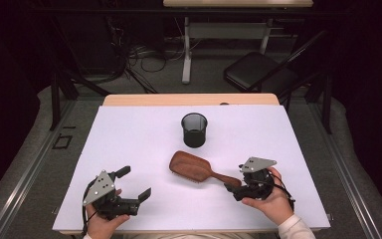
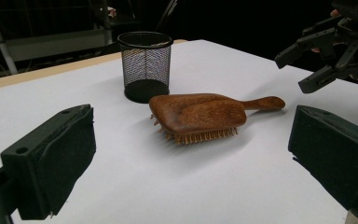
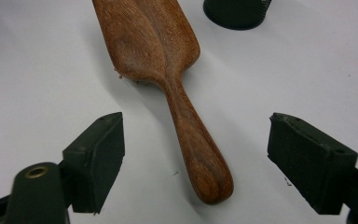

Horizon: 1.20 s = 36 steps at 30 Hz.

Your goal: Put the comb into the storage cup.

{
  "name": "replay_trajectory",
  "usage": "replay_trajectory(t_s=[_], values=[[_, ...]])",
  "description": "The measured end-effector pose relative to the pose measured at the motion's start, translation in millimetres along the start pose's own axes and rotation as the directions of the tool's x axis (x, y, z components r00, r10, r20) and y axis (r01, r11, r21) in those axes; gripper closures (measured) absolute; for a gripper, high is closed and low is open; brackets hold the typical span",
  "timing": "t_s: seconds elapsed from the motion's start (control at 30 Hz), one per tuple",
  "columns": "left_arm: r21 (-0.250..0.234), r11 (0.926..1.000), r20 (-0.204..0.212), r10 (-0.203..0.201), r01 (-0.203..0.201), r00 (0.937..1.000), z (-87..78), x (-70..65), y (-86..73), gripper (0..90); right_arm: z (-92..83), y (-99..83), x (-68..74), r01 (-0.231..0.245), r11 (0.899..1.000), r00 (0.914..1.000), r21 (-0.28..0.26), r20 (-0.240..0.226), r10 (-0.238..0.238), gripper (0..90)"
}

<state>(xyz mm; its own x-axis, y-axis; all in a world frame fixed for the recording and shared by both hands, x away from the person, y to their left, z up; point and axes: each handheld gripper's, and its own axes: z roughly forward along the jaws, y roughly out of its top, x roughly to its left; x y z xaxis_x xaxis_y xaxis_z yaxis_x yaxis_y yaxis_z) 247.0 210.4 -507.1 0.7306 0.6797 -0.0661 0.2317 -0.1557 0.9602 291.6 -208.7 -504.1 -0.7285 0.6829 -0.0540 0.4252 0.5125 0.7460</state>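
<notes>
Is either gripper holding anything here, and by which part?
Nothing is held. The right gripper stands open around the hairbrush handle without touching; the left gripper is open, apart.

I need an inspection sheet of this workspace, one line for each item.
Surface: white table top, clean.
Job's things: wooden hairbrush lying bristles down; black mesh cup upright behind it, apart.
Clutter: nothing seen.
Grippers: left gripper open, away from the brush; right gripper open, brush handle between its jaws, untouched.
Cables: a tangle on the floor behind the table.
Surroundings: folding chair, second table, dark room.
</notes>
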Motion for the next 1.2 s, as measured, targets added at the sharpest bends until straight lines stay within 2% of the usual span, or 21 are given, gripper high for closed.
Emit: replay_trajectory(t_s=[0.3,0.4,0.73,0.9,1.07,1.2], values=[[0.004,1.0000,0.006,0.000,0.000,1.0000,1.6,-0.3,0.0,1.3,6.3,4.7,0.9,0.049,0.998,0.9979,0.031,-0.044,-0.048,31.1],[0.006,1.0000,-0.002,0.001,-0.001,1.0000,1.8,-0.8,0.2,1.3,8.3,5.2,1.6,0.050,0.998,0.9980,0.046,-0.041,-0.048,31.1],[0.002,1.0000,-0.008,-0.004,0.004,1.0000,1.1,-0.9,-0.4,1.3,18.2,12.8,-0.5,0.080,0.993,0.9945,0.082,-0.075,-0.074,33.0],[0.003,1.0000,-0.021,-0.006,0.006,0.9998,0.1,-0.3,-0.8,1.7,22.7,18.5,-7.0,0.062,0.993,0.9940,0.101,-0.096,-0.052,34.5],[0.006,0.9999,-0.025,-0.011,0.011,0.9996,0.6,0.5,-1.3,1.7,29.1,24.2,-7.0,0.091,0.986,0.9920,0.137,-0.099,-0.078,34.8],[0.009,0.9999,-0.022,-0.012,0.013,0.9997,1.7,0.6,-1.6,1.7,33.7,30.2,-4.9,0.118,0.982,0.9891,0.146,-0.105,-0.104,36.6]])
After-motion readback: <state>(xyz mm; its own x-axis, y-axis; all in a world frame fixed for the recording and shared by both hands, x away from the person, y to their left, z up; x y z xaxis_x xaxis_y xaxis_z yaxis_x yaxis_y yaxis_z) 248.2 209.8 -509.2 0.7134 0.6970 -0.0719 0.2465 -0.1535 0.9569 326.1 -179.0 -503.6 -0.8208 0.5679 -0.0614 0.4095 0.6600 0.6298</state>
